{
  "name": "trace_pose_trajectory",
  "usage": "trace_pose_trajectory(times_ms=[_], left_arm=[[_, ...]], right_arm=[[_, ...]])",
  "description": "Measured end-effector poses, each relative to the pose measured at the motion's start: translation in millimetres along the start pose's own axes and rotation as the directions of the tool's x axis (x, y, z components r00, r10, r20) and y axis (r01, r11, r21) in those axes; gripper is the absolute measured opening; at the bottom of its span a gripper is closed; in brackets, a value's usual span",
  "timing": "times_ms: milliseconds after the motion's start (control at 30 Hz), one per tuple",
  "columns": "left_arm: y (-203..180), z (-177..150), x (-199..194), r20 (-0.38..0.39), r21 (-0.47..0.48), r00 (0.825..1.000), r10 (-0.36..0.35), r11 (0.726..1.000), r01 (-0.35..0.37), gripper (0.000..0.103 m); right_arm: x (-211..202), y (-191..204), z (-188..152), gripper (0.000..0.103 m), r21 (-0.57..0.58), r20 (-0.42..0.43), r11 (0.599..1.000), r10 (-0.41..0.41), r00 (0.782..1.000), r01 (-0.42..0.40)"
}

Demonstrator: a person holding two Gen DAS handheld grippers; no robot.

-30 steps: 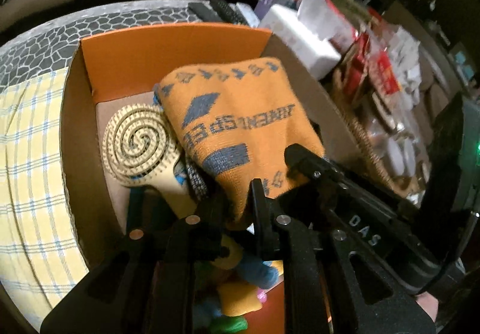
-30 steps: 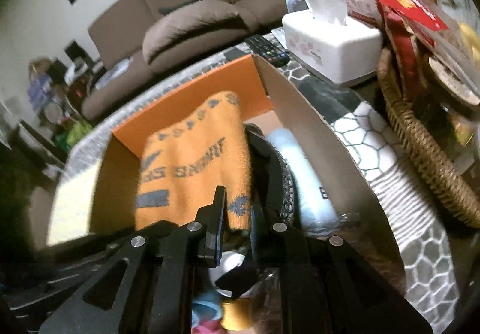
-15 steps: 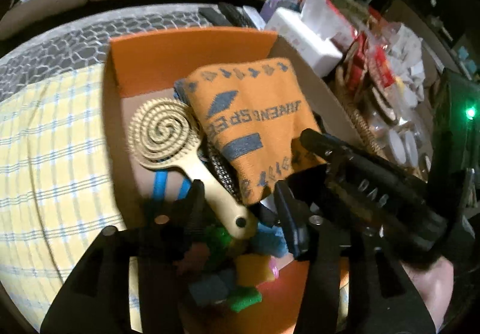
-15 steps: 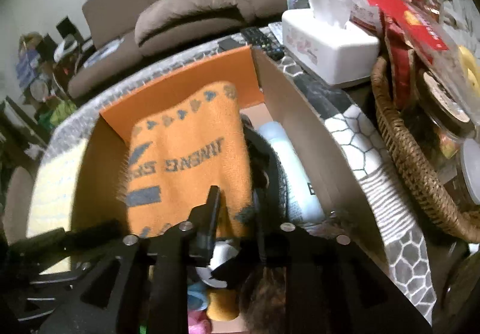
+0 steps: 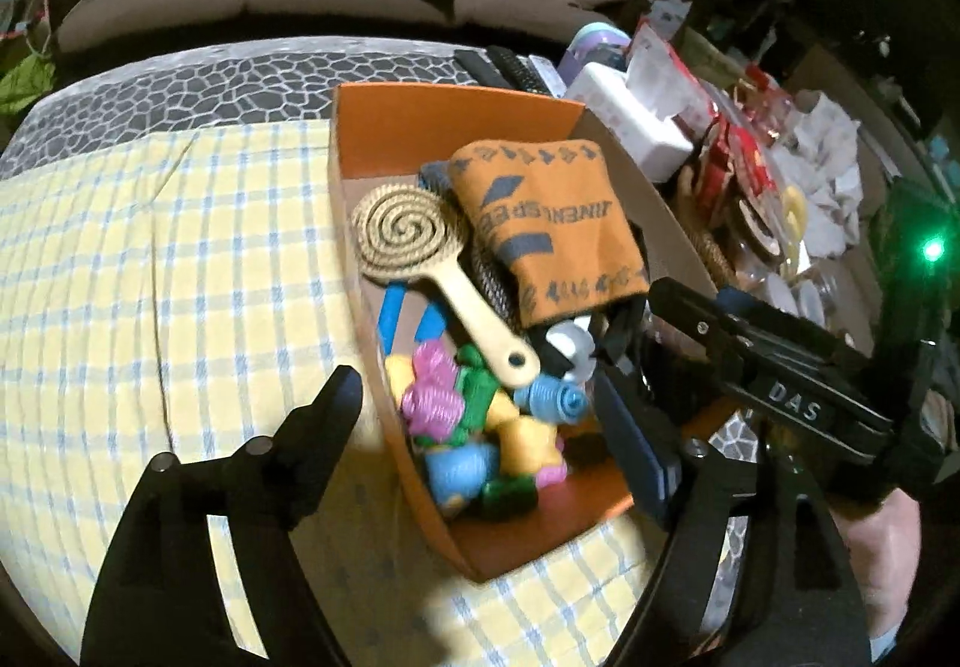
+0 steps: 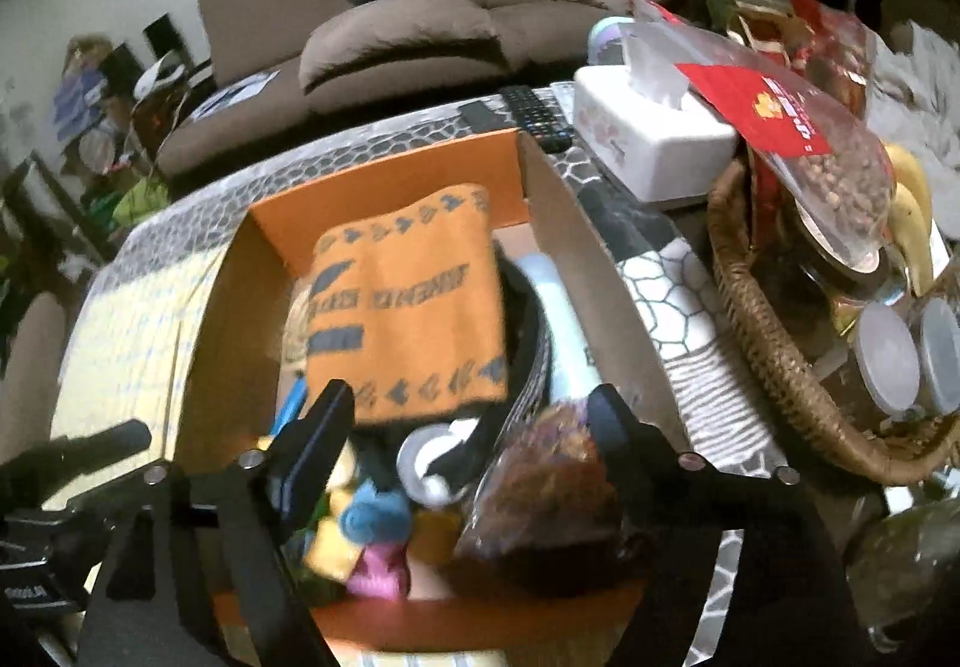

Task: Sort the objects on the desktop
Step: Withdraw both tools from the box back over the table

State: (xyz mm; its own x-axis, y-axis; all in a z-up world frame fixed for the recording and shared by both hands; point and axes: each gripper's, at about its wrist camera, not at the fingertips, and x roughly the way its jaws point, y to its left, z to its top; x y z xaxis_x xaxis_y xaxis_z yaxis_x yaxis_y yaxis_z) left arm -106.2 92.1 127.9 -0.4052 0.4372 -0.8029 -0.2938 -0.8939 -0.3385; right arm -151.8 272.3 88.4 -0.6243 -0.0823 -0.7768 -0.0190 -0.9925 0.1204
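An orange cardboard box (image 5: 444, 127) (image 6: 384, 193) stands on the table. A folded orange cloth (image 5: 552, 223) (image 6: 408, 307) with grey print lies inside it, on top of other things. Beside the cloth lie a beige spiral hairbrush (image 5: 408, 235) and several coloured curlers (image 5: 474, 427). My left gripper (image 5: 480, 415) hangs above the box's near end, its jaws opening, with nothing pressed between them. My right gripper (image 6: 471, 409) hovers just in front of the cloth's near edge, its jaws also opening and free of it. A brown packet (image 6: 552, 487) sits by its right finger.
A yellow checked cloth (image 5: 150, 277) covers the table left of the box. On the right stand a white tissue box (image 6: 648, 139), a remote (image 6: 534, 118) and a wicker basket (image 6: 756, 331) full of packets and jars. A brown sofa is behind the table.
Both grippers, earlier shut on the orange cloth's near edge, have opened and let it go. They have drawn back and up; the cloth now rests in the box.
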Motion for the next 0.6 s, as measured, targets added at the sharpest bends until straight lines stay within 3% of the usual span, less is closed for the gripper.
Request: trace_pose_trajectory(times_ms=[233,333,600], left_arm=[[-1,-30,-18,0.027,-0.002,0.998,0.048,0.999,-0.048,0.096],[1,-42,-24,0.038,-0.016,0.997,0.066,0.998,-0.065,0.102],[9,-74,-39,0.046,-0.021,0.994,0.104,0.994,-0.103,0.103]], right_arm=[[-24,19,-17,0.101,-0.139,0.031,0.99,-0.017,0.999,0.021],[-29,19,-27,0.102,-0.159,0.038,0.987,-0.015,0.999,0.02],[-54,21,-60,0.102,-0.142,0.092,0.99,0.01,0.996,0.003]])
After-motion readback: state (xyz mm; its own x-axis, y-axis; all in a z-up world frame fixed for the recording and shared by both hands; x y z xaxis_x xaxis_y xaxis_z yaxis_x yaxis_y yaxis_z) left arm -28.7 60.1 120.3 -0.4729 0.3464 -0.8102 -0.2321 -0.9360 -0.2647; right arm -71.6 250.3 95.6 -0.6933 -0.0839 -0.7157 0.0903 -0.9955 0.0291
